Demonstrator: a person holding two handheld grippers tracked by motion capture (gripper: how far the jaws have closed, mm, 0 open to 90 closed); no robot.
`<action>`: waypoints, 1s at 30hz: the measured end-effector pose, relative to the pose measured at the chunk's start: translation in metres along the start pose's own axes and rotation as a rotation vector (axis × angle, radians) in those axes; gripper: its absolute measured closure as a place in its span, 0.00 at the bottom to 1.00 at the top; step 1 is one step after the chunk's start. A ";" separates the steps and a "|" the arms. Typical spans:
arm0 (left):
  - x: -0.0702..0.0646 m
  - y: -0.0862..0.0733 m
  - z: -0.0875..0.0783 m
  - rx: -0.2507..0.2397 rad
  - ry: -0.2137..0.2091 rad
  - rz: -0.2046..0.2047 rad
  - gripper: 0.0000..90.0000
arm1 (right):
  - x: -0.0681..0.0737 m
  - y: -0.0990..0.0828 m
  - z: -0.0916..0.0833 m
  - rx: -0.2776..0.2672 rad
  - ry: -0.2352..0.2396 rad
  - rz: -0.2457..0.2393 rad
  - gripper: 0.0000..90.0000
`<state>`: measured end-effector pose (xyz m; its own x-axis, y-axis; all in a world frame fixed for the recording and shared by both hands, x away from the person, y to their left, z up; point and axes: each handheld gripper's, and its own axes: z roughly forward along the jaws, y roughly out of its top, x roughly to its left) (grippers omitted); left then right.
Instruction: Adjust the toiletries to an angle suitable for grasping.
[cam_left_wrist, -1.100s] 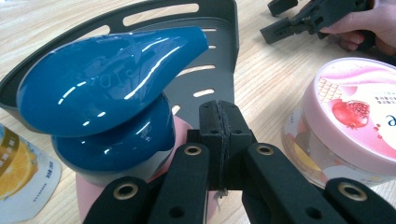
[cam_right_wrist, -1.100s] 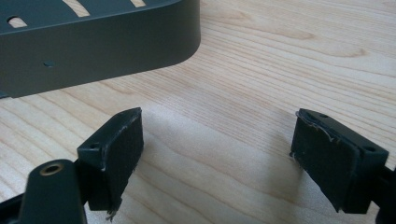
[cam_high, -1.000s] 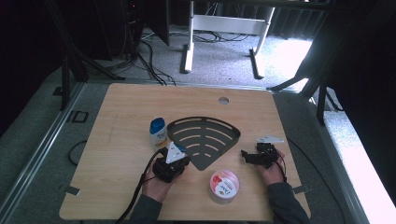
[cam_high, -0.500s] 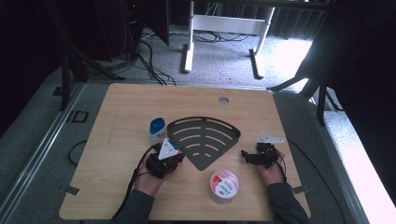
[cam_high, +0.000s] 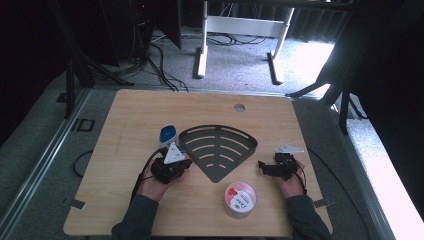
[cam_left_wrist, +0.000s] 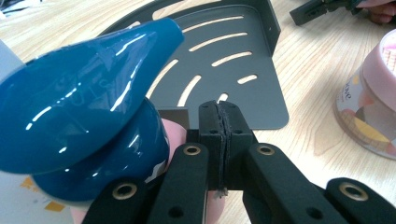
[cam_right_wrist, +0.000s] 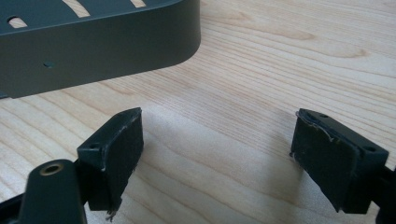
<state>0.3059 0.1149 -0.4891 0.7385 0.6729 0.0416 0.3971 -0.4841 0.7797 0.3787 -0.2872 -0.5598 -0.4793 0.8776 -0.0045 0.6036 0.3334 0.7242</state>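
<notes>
Left gripper (cam_left_wrist: 223, 140): jaws pressed together, nothing between the pads. A white bottle with a glossy blue flip cap (cam_left_wrist: 88, 98) sits just beside it on its left, very near the pads but not pinched. Right gripper (cam_right_wrist: 215, 154): jaws spread wide over bare wooden table (cam_right_wrist: 280, 70), nothing between them; the dark grey slotted fan-shaped metal tray (cam_right_wrist: 93, 42) lies just ahead of it, rounded corner nearest. A pink-lidded round tub (cam_high: 240, 197) stands between the two grippers, nearer the person.

Judgement: approach step on the bottle, no grasp yet. Next move calls for spreading the left jaws, then straddling the cap or neck before closing.
</notes>
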 end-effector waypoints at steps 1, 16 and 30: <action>0.000 0.000 0.000 0.000 0.000 0.000 0.99 | 0.000 0.000 0.000 0.000 0.000 0.000 0.18; 0.015 -0.002 0.002 0.002 0.050 -0.017 0.97 | 0.000 0.000 0.000 0.000 0.000 0.000 0.18; -0.011 -0.011 0.002 -0.021 0.034 0.003 0.85 | 0.001 -0.001 -0.001 0.000 -0.001 -0.001 0.20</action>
<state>0.2946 0.1122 -0.4993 0.7206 0.6903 0.0650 0.3829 -0.4743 0.7927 0.3769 -0.2868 -0.5597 -0.4796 0.8775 -0.0059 0.6027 0.3343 0.7246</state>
